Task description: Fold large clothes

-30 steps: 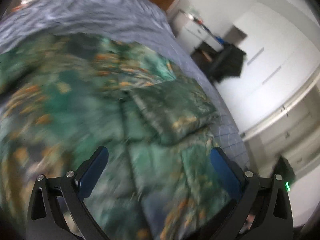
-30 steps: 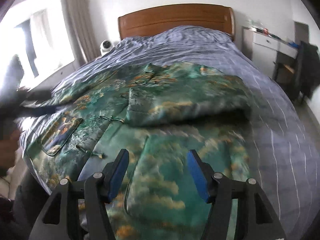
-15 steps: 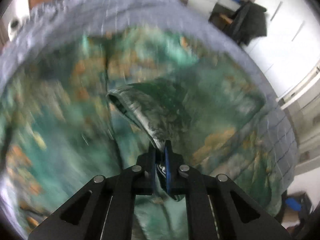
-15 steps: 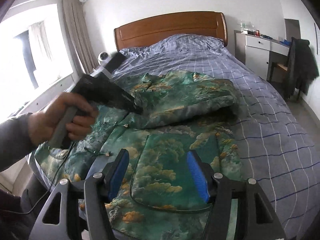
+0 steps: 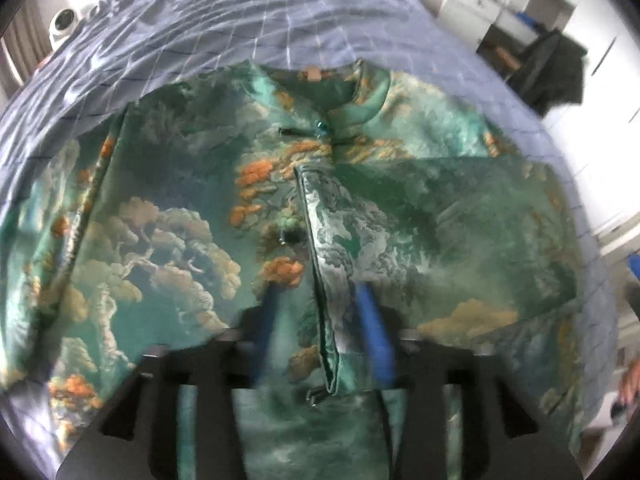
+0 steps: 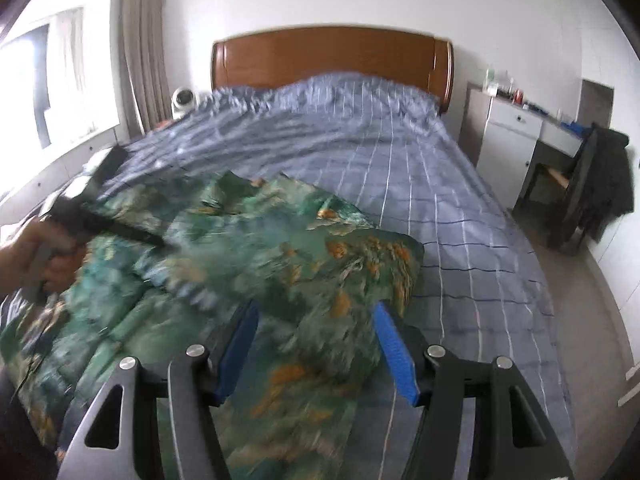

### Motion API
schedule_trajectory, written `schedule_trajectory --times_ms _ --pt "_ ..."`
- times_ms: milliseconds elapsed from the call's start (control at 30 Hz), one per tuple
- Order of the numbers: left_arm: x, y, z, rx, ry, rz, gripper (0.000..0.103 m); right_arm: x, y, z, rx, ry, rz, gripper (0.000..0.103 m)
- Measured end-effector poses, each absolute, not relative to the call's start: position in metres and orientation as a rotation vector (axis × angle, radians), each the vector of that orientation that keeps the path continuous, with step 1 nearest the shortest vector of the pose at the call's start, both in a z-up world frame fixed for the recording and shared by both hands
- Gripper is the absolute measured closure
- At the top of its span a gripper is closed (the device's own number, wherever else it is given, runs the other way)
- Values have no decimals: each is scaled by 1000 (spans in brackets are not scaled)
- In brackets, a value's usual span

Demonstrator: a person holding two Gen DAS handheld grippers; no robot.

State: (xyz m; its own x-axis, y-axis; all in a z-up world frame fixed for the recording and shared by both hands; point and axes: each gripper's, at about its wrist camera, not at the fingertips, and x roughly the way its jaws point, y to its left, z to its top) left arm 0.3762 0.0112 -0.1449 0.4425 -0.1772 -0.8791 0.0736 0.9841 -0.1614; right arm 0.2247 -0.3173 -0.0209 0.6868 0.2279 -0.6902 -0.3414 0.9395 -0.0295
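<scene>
Blue pads lined the left claw [image 5: 322, 334], low in the middle of the left wrist view, and its jaws were opening. The folded sleeve [image 5: 436, 240] had its cuff edge running down between the two blurred fingers, and neither pad pressed on it. That sleeve lay across the right half of the frame, over the front of the jacket [image 5: 168, 240]. The jacket was green satin with orange and cream cloud patterns, spread flat with its collar [image 5: 360, 96] toward the top of the frame and small knot fasteners down the middle. Around it lay the bed cover [image 5: 260, 28], blue with thin white checks, filling the upper part of the picture.

In the right wrist view the right claw [image 6: 316, 346] sat at the bottom centre, its blue pads spread about halfway. Blurred jacket cloth showed between them, but the pads did not pinch it. The jacket [image 6: 280, 264] covered the lower left of that frame, its folded part ending in a corner near the middle right. At the left edge a hand [image 6: 36, 256] gripped the dark handle of the other claw, which reached onto the cloth. Beyond stood a wooden headboard [image 6: 332, 56] at upper centre, and a white desk [image 6: 516, 140] with a dark garment [image 6: 604, 184] on a chair at the right.
</scene>
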Motion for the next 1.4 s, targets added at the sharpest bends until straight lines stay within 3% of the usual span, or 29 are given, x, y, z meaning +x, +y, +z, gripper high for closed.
schedule_trajectory --times_ms 67,167,200,267,467,633,867,1067,1133,1200,1300,1333,1400 --pt "375 11 -145 -97 1078 -135 49 257 -315 -28 -150 782 326 41" --pt "384 5 -162 -83 1117 -138 79 300 -302 -44 -154 816 331 42" --pt "389 6 -169 -81 1122 -142 81 312 -299 -51 -147 822 332 43" --pt "391 3 -177 -66 1108 -129 81 340 -289 -71 -131 864 331 53" --pt "384 -4 -184 -9 1054 -113 81 388 -277 -145 -91 1070 267 53" --pt "383 -1 -184 -27 1042 -115 81 374 -280 -130 -85 1056 276 53" --pt "379 0 -184 -34 1017 -114 80 293 -293 -109 -162 1066 345 53" --pt "375 -9 -183 19 998 -84 80 296 -287 -137 -197 1127 319 53" --pt "369 -10 -178 42 990 -59 72 299 -281 -140 -210 1115 296 52" --pt "358 -9 -169 75 981 -21 44 296 -281 -136 -203 1103 276 52" --pt "326 -2 -152 75 932 -15 13 277 -280 -117 -238 1025 251 52" --pt "316 1 -149 65 925 -24 11 264 -281 -107 -241 995 241 48" --pt "284 9 -146 39 921 -41 11 244 -282 -94 -235 970 227 29"
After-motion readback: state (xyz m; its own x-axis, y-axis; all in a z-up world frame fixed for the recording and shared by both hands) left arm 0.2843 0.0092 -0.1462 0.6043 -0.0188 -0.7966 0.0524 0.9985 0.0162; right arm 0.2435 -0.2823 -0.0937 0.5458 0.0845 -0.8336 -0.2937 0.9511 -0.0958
